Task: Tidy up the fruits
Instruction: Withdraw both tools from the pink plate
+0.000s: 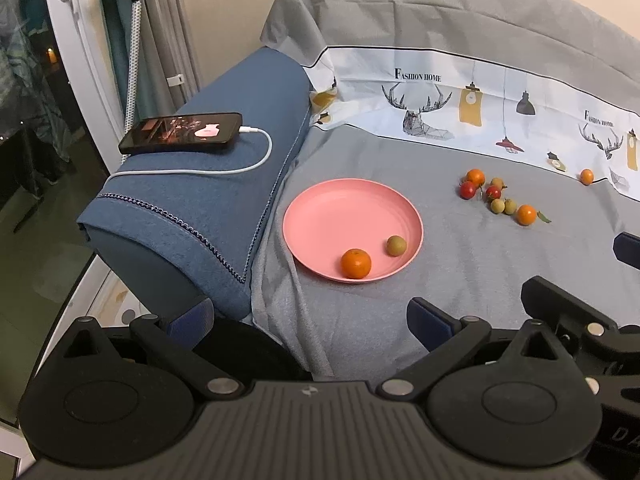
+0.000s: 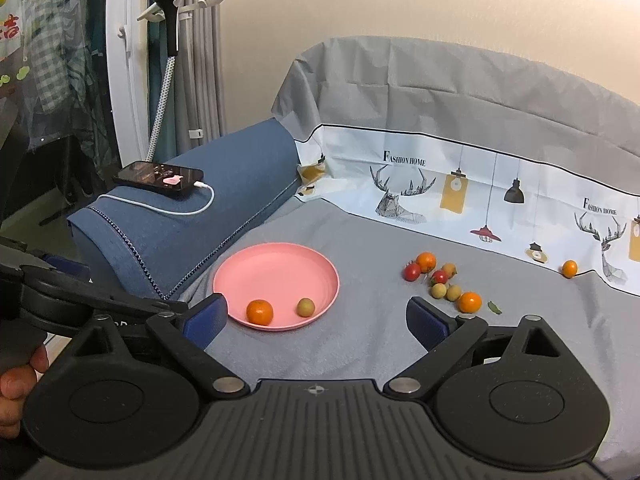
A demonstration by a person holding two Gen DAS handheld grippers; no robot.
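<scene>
A pink plate [image 1: 340,208] [image 2: 276,268] lies on the grey cloth and holds a small orange [image 1: 355,263] [image 2: 259,312] and a brownish-green fruit [image 1: 396,245] [image 2: 305,307]. To its right lies a cluster of fruits [image 1: 496,196] [image 2: 442,280]: oranges, red tomatoes and brownish fruits. One orange [image 1: 587,176] [image 2: 569,269] sits apart at the far right. My left gripper [image 1: 312,320] is open and empty, near the plate's front. My right gripper [image 2: 316,320] is open and empty, in front of the plate and cluster.
A blue cushioned armrest [image 1: 208,200] [image 2: 192,220] stands left of the plate, with a phone [image 1: 182,132] [image 2: 160,178] on a white charging cable. A printed white cloth [image 1: 460,104] lines the back. A green leaf [image 2: 495,307] lies by the cluster.
</scene>
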